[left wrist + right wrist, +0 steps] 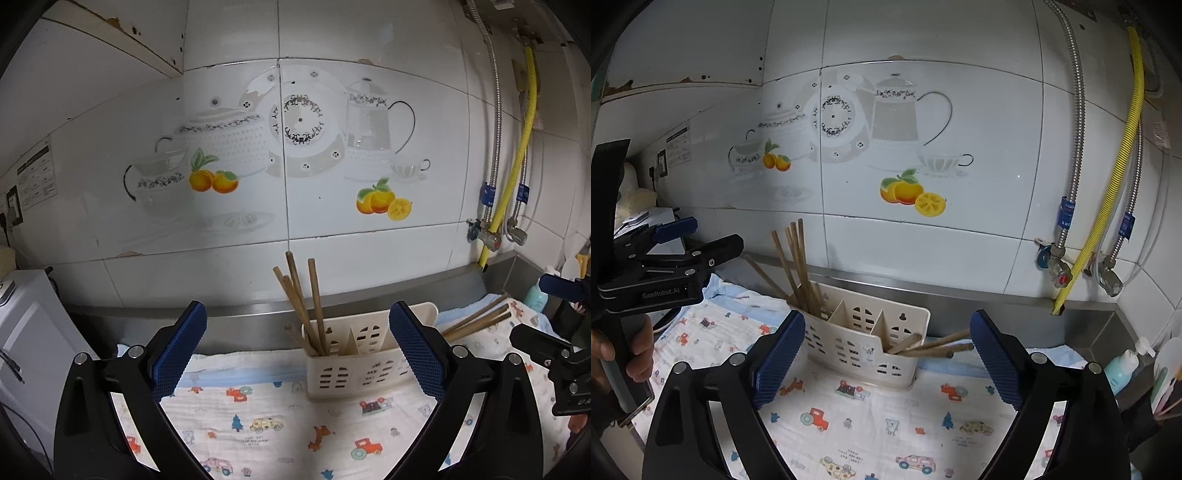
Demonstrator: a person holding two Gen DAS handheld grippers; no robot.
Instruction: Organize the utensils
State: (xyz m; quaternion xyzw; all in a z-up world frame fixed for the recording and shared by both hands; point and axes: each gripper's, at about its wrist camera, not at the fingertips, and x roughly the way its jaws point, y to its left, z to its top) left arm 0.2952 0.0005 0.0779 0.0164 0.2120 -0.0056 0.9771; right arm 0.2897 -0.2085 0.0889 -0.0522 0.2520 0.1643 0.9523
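Observation:
A cream slotted utensil holder (354, 363) (864, 341) stands on a cartoon-print cloth (266, 424) (886, 417). Several wooden chopsticks (301, 302) (796, 262) stand upright in its left compartment. More chopsticks (476, 321) (938, 345) lie to the right of the holder, their ends leaning at its right compartment. My left gripper (297, 354) is open and empty just in front of the holder. My right gripper (888, 358) is open and empty, also in front of it. Each gripper shows in the other's view: the right one (561, 325), the left one (683, 251).
A tiled wall with teapot and orange decals (295, 147) stands behind a steel counter edge (960, 295). Hoses and valves (1071, 258) hang at the right. A soap bottle (1123, 369) stands at the far right. A white appliance (26, 332) stands at the left.

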